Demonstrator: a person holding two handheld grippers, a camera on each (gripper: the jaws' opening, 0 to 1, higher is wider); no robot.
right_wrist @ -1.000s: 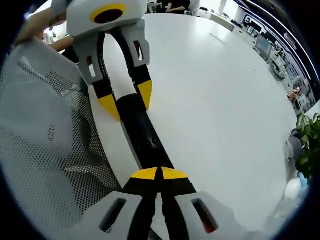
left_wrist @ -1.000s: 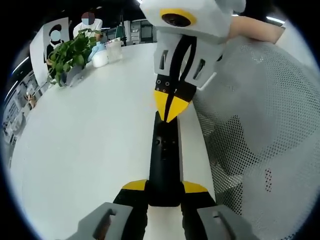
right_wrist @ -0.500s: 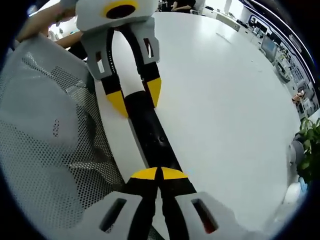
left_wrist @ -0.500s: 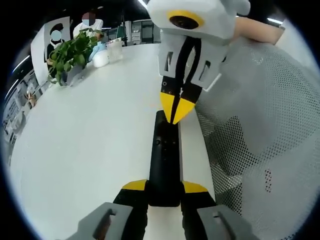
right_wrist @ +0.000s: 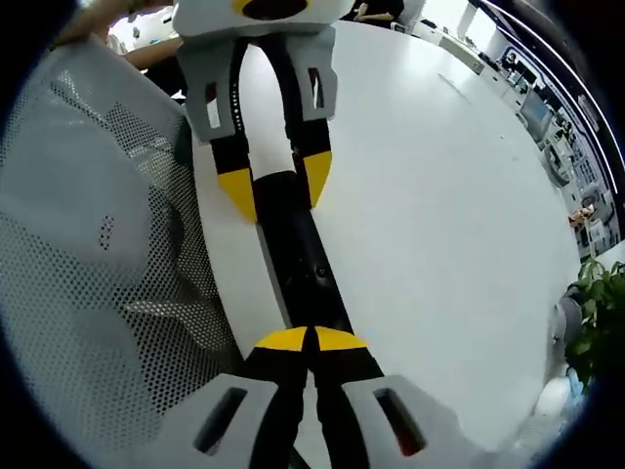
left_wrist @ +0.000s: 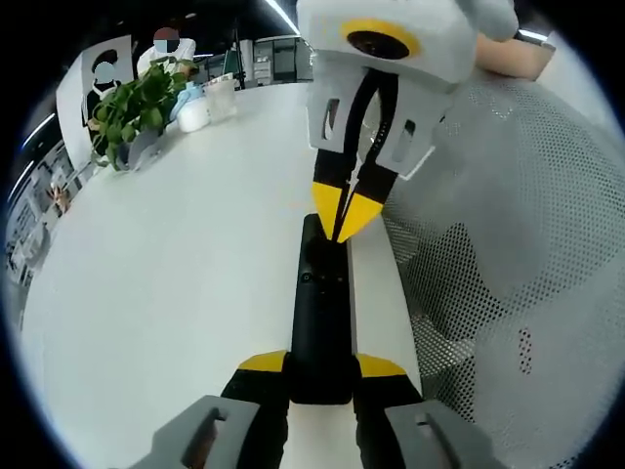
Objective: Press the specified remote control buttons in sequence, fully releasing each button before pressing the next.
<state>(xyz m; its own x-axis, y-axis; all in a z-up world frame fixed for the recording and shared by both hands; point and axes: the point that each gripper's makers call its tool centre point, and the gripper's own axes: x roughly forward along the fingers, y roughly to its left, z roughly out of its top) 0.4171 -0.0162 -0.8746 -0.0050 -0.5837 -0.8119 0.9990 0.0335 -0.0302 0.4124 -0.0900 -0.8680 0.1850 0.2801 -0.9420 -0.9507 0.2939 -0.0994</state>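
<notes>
A long black remote control lies lengthwise over the white table, close to its edge. My left gripper is shut on the remote's near end, one yellow tip on each side. My right gripper comes down from above, shut, with its joined yellow tips on the remote's far end. In the right gripper view the right gripper rests its tips on the remote control, small buttons show just ahead of them, and the left gripper clamps the other end.
A white mesh chair stands right beside the table edge, also seen as the chair. A potted plant and a cup sit at the far end, with a person behind them. A bare arm shows above.
My right gripper has swung slightly sideways over the remote's far end, its tips staying shut and on the remote. The left gripper and the remote have kept still.
</notes>
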